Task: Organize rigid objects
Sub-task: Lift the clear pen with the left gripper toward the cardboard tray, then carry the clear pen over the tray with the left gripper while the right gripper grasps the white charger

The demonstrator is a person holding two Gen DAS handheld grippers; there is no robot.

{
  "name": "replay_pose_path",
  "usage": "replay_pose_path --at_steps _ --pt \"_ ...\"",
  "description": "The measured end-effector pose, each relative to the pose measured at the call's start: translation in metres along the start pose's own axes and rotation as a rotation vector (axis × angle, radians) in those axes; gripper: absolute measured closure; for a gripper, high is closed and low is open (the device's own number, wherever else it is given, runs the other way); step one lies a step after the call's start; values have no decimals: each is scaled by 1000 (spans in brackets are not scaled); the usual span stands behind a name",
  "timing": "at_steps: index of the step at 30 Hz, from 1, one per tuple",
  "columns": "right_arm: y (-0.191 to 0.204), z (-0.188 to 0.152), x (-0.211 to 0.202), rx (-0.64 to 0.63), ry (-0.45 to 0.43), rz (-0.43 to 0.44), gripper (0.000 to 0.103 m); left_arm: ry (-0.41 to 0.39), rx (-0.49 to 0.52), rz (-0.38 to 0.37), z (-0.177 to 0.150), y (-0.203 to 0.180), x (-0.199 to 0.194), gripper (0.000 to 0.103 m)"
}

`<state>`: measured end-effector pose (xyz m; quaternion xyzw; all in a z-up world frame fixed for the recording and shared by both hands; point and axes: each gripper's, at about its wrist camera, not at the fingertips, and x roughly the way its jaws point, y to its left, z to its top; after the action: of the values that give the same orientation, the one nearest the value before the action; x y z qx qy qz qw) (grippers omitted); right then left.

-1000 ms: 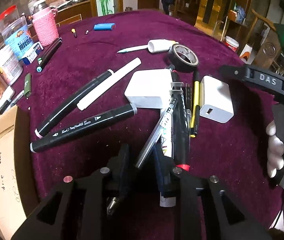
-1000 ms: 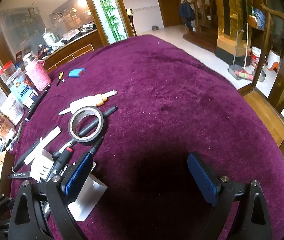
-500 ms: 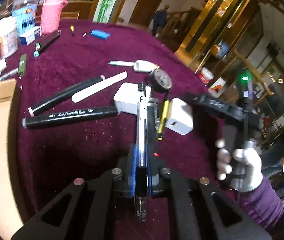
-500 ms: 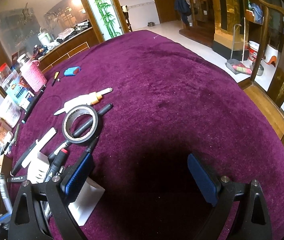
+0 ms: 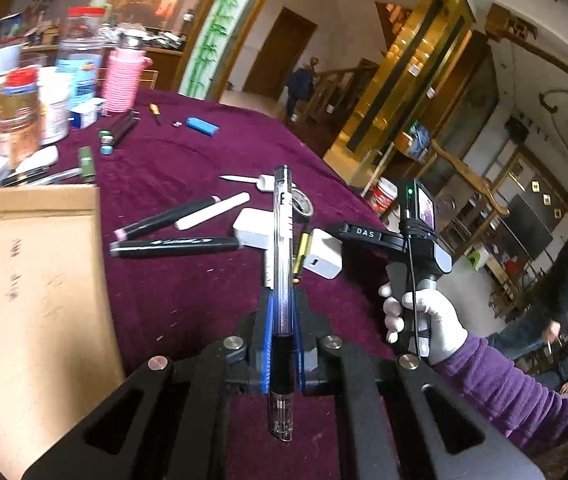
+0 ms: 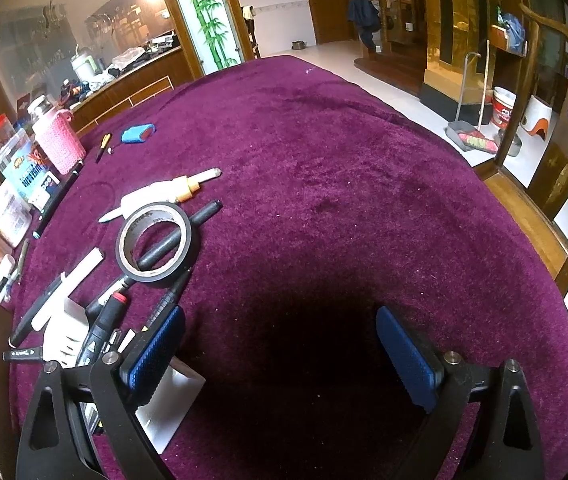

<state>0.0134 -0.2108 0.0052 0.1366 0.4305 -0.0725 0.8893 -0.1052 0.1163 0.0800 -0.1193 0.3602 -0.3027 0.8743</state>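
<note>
My left gripper [image 5: 283, 312] is shut on a clear gel pen [image 5: 283, 240] and holds it up off the purple cloth, pointing away from me. Below it lie black markers [image 5: 172, 242], a white marker [image 5: 213, 211], two white chargers [image 5: 323, 259] and a yellow pen [image 5: 300, 252]. My right gripper [image 6: 280, 344] stands open over bare purple cloth, nothing between its blue pads. To its left sit a black tape roll [image 6: 154, 243] with a black pen through it, a white charger [image 6: 170, 408] and several pens [image 6: 104, 324]. A white-gloved hand [image 5: 432, 320] holds the right gripper's handle.
A cardboard box [image 5: 24, 300] lies at the left of the table. Jars and a pink knitted bottle [image 5: 122, 76] crowd the far left edge. A blue lighter [image 5: 202, 124] and a small screwdriver [image 6: 103, 146] lie further back. People stand at the right.
My left gripper closed on the clear pen, lifted it from the pile and swung up and leftward, so the box fills more of its view. The right gripper has stayed put.
</note>
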Motion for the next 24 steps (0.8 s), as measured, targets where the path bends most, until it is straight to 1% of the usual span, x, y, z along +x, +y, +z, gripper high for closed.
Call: replay_pose_path --at_steps 3,6,9,11,13,15,17,18,21,24 --pt "1 0 1 -10 6 0 3 -30 -40 22 -7 9 -22 95" --pt "-1 -1 0 -3 6 23 1 -87 -62 61 -15 15 -49 95" --pt "1 0 1 -17 15 19 1 -132 -92 91 -23 22 -73 95" --pt "1 3 1 -24 42 18 1 -152 -106 114 -29 26 -87 95" --pt "0 6 -5 -3 68 46 1 -159 -106 143 -34 30 -96 95" --pt "-2 6 -21 44 53 121 1 -156 -116 151 -35 35 -98 95" --pt "3 4 -34 52 46 177 1 -155 -131 151 -34 40 -95 95" --pt "8 2 -37 40 53 189 1 -154 -137 147 -32 41 -92 95" --pt "24 -4 -35 -2 114 192 1 -153 -132 136 -31 39 -87 95" --pt "33 -10 -27 8 174 193 1 -141 -124 125 -33 34 -80 95"
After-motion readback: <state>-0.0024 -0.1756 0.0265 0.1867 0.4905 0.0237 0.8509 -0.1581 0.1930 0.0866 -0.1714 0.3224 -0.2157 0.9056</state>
